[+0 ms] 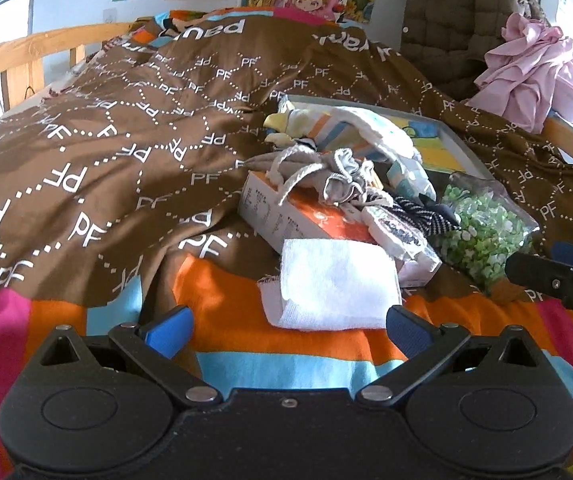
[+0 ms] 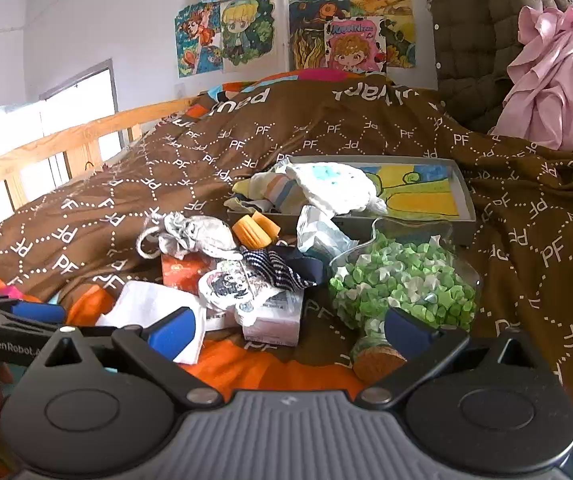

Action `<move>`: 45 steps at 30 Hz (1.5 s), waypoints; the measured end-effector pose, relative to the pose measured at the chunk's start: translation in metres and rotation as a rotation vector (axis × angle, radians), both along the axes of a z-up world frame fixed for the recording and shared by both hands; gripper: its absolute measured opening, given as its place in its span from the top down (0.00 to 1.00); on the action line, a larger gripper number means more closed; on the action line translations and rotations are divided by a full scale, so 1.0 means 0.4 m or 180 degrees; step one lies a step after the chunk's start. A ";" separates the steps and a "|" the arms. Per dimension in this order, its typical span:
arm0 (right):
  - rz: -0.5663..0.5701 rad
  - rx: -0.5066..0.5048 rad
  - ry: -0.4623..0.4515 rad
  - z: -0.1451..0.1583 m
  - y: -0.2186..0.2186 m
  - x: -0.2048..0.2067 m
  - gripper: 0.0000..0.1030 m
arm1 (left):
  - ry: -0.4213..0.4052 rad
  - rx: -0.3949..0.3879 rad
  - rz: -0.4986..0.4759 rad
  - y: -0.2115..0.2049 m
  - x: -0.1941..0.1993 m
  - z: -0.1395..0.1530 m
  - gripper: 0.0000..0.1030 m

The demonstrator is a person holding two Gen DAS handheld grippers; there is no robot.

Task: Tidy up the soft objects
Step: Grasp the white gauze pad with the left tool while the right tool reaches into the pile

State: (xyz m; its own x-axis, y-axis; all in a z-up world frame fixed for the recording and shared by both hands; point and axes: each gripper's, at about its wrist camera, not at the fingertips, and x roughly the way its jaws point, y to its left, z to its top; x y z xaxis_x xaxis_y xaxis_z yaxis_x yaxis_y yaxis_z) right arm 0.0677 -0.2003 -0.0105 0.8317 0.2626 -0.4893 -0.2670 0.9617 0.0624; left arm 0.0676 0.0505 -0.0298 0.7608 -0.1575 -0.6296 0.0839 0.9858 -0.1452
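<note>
Brown duvet [image 1: 134, 132], grey tray [image 2: 464, 196] half hidden under cloths [image 2: 326, 190], both grippers' fingers [image 1: 168, 330] spread, empty.

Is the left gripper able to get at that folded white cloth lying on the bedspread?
Probably yes: the left gripper is open, and the folded white cloth lies just ahead of its fingers, nothing between, though one end leans against the orange and white box.

Bright daylight from blown-out window [image 2: 78, 120] at left, soft shadows, strong fisheye bending, dark corners, slightly soft focus
</note>
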 end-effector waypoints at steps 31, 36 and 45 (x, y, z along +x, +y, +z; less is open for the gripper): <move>-0.0015 -0.0362 -0.0134 -0.039 0.016 0.019 0.01 | 0.0312 -0.0200 -0.0163 0.001 0.069 -0.023 0.01; 0.0021 -0.0430 -0.0127 -0.053 0.025 0.031 0.01 | 0.0317 -0.0227 -0.0154 -0.003 0.088 -0.023 0.01; -0.0005 -0.0552 -0.0142 -0.082 0.036 0.048 0.01 | 0.0357 -0.0241 -0.0224 0.000 0.113 -0.028 0.01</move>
State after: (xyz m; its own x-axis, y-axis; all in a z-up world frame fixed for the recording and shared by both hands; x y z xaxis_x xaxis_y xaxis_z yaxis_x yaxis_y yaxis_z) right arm 0.0870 -0.1861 -0.0434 0.8539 0.1762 -0.4897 -0.2642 0.9574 -0.1163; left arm 0.1127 0.0504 -0.0411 0.6717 -0.2582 -0.6944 0.1315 0.9640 -0.2312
